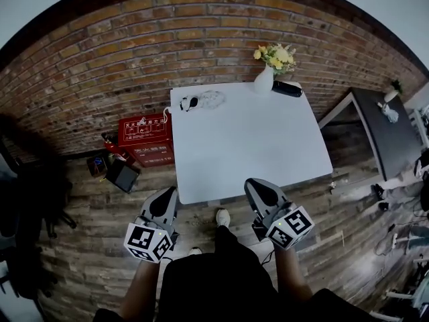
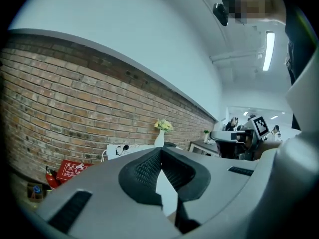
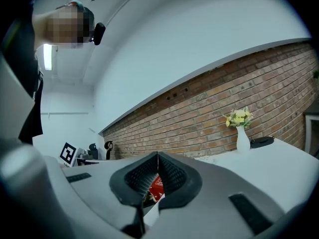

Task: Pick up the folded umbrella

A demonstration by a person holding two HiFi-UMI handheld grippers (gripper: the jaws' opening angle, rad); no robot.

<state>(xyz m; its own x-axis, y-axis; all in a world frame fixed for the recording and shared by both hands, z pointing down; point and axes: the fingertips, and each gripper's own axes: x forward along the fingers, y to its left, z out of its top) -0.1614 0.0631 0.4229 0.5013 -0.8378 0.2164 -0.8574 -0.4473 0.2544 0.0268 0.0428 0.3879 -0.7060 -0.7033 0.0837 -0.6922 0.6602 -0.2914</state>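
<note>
Standing at the near edge of a white tabletop [image 1: 255,146], a person holds the left gripper [image 1: 167,194] and the right gripper [image 1: 257,186] low and side by side, both aimed across the table. Each gripper's jaws are pressed together with nothing between them. The folded umbrella [image 1: 287,88], a short black bundle, lies at the far right corner, just beside a white vase of yellow flowers [image 1: 264,79] and close to the table's back and right edges. A white corded item [image 1: 201,100] sits at the far left corner, well apart from the umbrella. This looks like the reach-in step, with no grasp begun. The next move likely calls for spreading the right gripper's jaws and carrying them across the bare middle of the table, coming at the umbrella from its right side to keep off the vase. A brick wall [image 1: 134,52] stands close behind, a red box [image 1: 146,139] sits on the floor at left, and a dark side table [image 1: 389,133] stands at right.
</note>
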